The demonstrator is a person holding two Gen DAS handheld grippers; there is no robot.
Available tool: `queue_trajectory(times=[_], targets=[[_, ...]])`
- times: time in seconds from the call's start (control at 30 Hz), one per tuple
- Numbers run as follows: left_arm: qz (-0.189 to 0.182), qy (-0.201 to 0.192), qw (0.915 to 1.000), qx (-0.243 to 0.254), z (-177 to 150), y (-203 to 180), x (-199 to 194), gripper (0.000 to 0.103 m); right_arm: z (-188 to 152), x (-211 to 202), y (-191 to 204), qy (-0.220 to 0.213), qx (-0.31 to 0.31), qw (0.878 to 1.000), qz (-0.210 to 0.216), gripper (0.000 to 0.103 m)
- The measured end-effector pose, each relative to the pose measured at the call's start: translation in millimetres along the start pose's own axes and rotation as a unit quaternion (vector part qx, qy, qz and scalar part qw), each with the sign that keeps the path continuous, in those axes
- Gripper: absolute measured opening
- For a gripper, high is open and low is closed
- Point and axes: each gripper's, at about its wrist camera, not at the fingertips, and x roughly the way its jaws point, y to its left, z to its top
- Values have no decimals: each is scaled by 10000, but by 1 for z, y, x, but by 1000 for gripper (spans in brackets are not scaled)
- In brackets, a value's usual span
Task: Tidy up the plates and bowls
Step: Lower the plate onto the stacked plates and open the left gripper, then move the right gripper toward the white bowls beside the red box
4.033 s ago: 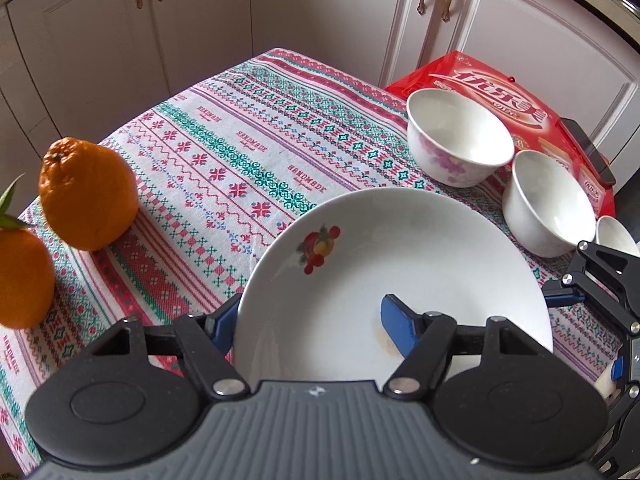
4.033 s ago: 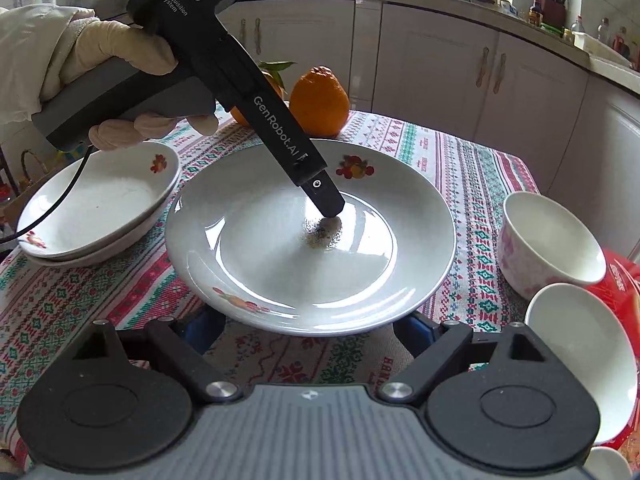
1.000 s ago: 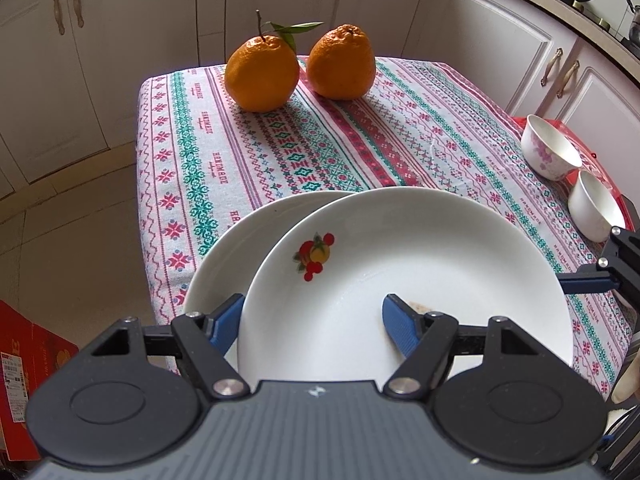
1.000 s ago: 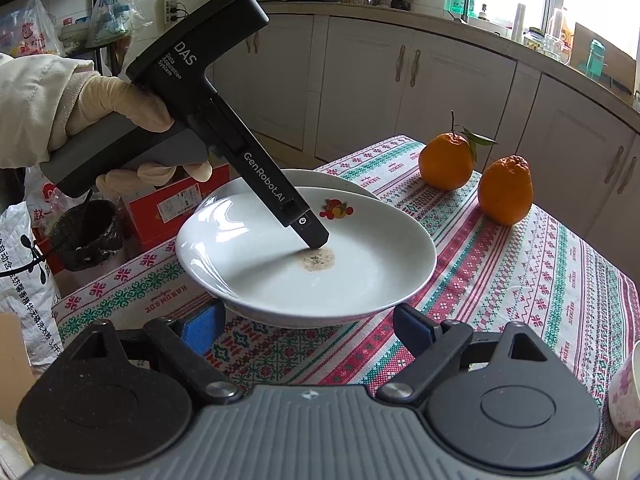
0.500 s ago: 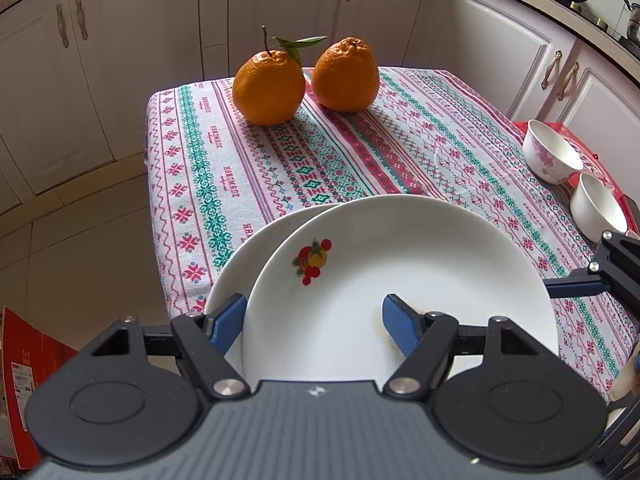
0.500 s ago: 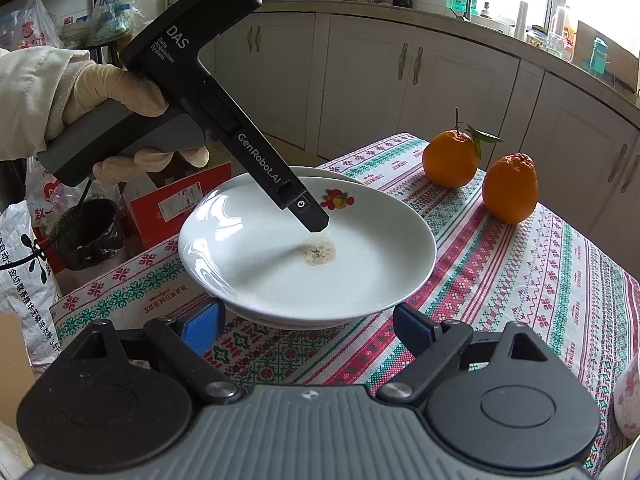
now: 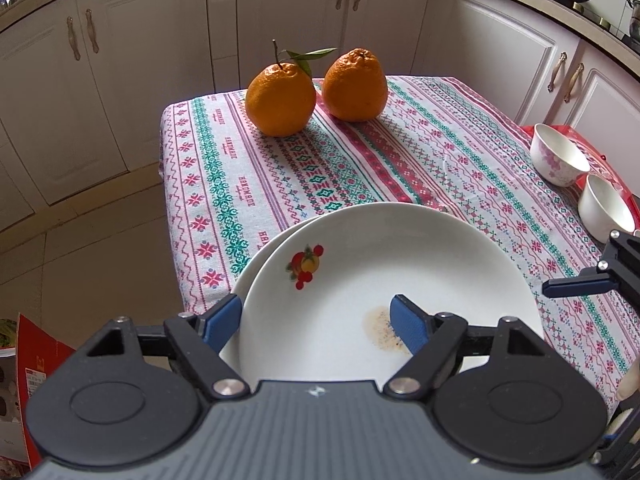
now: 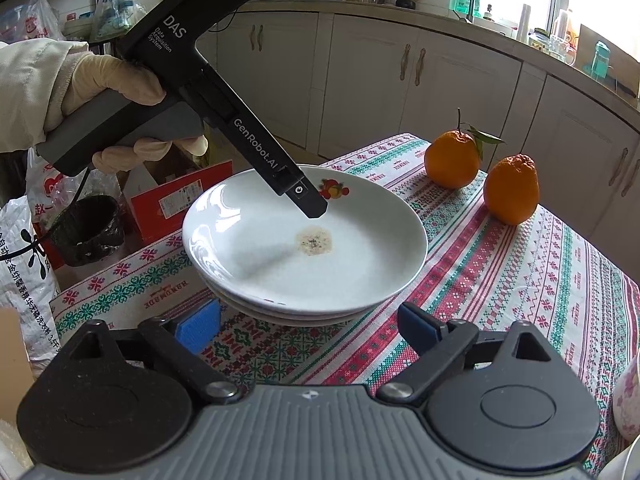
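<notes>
A white plate [image 7: 392, 264] with a fruit print and a brown stain lies on top of a stack of like plates [image 8: 280, 314] at the table's near corner. My left gripper [image 7: 314, 324] straddles this plate's near rim and its jaws are opening. One blue pad sits outside the rim and the other hangs just over the stain, clear of the surface. In the right wrist view its finger [image 8: 308, 200] is lifted off the plate [image 8: 304, 248]. My right gripper [image 8: 309, 326] stands in front of the stack, its jaws opening with nothing between them.
Two oranges [image 7: 280, 100] [image 7: 354, 86] sit at the far end of the patterned tablecloth [image 7: 360, 168]. Two white bowls [image 7: 558, 154] [image 7: 606, 206] rest on a red packet [image 7: 600, 148] at the right edge. Bags and a red box [image 8: 176, 196] stand on the floor beyond the corner.
The plate has come down level onto the stack. The left pads have spread and the inner finger has lifted off the stain. The right jaws have widened.
</notes>
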Motion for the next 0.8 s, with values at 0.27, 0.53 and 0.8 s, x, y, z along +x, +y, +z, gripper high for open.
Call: queue_trajectory(times=[0.27,0.53,0.8], targets=[[143,-266,9995,97,-4,-9,-14,89,-8,-19,-5,-71,171,9998,-118,103],[222,-719,9966,339,-12,-48,-43,94,-20,-53,-10,-238,402,9979,-450,103],[92,-1304,9894,626,-34,-114,-67,99,-50,-105,-28,-405,838,9901,-1047,103]])
